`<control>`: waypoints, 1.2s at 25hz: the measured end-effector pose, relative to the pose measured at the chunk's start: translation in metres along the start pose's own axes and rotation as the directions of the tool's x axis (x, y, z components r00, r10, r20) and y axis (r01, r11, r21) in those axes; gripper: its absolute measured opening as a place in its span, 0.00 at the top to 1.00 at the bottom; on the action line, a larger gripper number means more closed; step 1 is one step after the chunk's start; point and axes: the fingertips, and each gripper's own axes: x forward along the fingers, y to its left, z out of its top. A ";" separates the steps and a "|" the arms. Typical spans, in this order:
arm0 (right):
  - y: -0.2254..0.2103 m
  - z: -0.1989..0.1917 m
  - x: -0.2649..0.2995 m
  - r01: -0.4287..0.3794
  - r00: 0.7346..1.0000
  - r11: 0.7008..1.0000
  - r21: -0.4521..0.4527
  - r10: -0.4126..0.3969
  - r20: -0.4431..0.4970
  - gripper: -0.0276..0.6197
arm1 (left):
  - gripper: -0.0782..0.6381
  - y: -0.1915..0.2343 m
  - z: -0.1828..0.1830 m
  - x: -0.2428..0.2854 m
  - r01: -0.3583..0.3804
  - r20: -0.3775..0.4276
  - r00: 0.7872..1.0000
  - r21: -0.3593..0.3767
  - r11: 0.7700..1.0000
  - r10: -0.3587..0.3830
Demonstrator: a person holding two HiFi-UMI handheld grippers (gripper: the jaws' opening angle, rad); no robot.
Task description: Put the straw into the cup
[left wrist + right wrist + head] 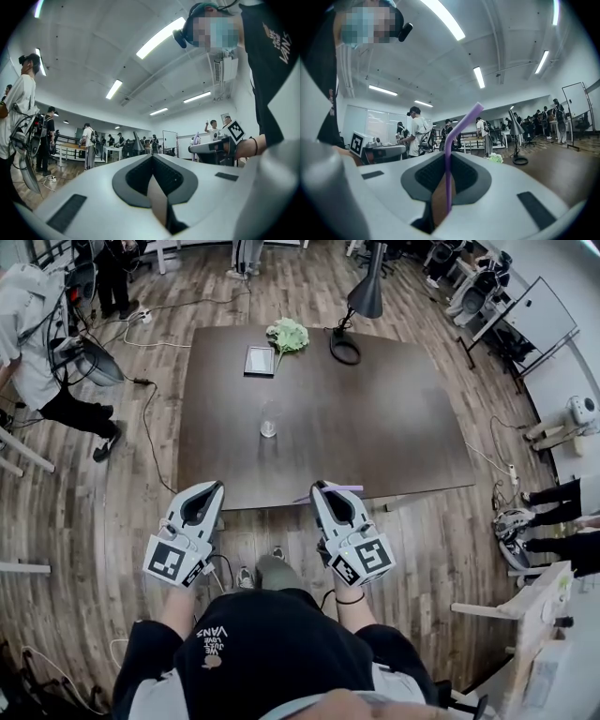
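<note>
A clear cup (268, 420) stands upright near the middle of the dark brown table (394, 427). My right gripper (320, 487) hangs just off the table's near edge, shut on a purple bendy straw (336, 489). In the right gripper view the straw (448, 164) rises between the pads of that gripper (446, 154) and bends off to the upper right. My left gripper (217, 487) is beside it, also short of the table edge. In its own view the left gripper (152, 156) has its jaws together with nothing between them.
At the table's far side are a black desk lamp (360, 302), a green crumpled cloth (288, 334) and a flat grey square object (260, 360). A person (37, 343) stands at the left on the wooden floor, where cables (150, 427) trail. Other people and desks fill the room behind.
</note>
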 end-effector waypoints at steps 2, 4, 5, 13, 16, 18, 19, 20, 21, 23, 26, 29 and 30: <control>-0.014 0.000 0.013 -0.006 1.000 1.000 0.002 0.006 -0.001 0.89 | 0.88 0.009 -0.004 0.016 -0.003 -0.006 1.000 -0.003 1.000 0.003; -0.029 -0.001 0.026 -0.015 1.000 1.000 0.006 0.015 -0.006 0.89 | 0.88 0.016 -0.005 0.033 -0.013 -0.007 1.000 -0.005 1.000 0.013; -0.037 0.000 0.032 -0.021 1.000 1.000 0.008 0.021 -0.008 0.89 | 0.88 0.019 -0.005 0.041 -0.019 -0.008 1.000 -0.004 1.000 0.019; -0.100 0.013 0.077 -0.083 0.997 0.997 0.005 0.083 -0.010 0.89 | 0.88 0.044 -0.002 0.107 -0.074 -0.010 0.997 0.009 0.997 0.074; -0.118 0.012 0.086 -0.096 0.995 0.995 0.002 0.096 -0.011 0.89 | 0.88 0.050 -0.007 0.122 -0.097 -0.013 0.995 0.005 0.995 0.097; -0.129 0.011 0.091 -0.102 0.995 0.995 -0.002 0.102 -0.015 0.89 | 0.88 0.053 -0.011 0.132 -0.109 -0.014 0.994 0.001 0.994 0.109; -0.135 0.011 0.093 -0.104 0.994 0.995 -0.004 0.104 -0.017 0.89 | 0.88 0.053 -0.013 0.136 -0.115 -0.014 0.993 0.001 0.993 0.115; -0.139 0.011 0.094 -0.106 0.994 0.994 -0.005 0.106 -0.019 0.89 | 0.88 0.054 -0.014 0.140 -0.121 -0.014 0.993 0.003 0.993 0.121; -0.143 0.010 0.096 -0.109 0.994 0.994 -0.003 0.108 -0.021 0.89 | 0.88 0.054 -0.014 0.142 -0.127 -0.015 0.992 0.003 0.992 0.127; -0.150 0.009 0.101 -0.113 0.993 0.994 0.002 0.113 -0.024 0.89 | 0.88 0.057 -0.015 0.147 -0.137 -0.016 0.990 0.001 0.991 0.137; -0.150 0.008 0.115 -0.122 0.992 0.993 0.006 0.122 -0.030 0.89 | 0.88 0.069 -0.015 0.151 -0.144 -0.017 0.989 0.000 0.990 0.144; -0.146 0.007 0.140 -0.127 0.991 0.992 0.009 0.128 -0.034 0.89 | 0.88 0.093 -0.013 0.154 -0.144 -0.008 0.990 -0.001 0.990 0.144; -0.144 0.007 0.148 -0.126 0.991 0.992 0.009 0.126 -0.034 0.89 | 0.88 0.100 -0.014 0.155 -0.141 -0.008 0.990 -0.002 0.990 0.141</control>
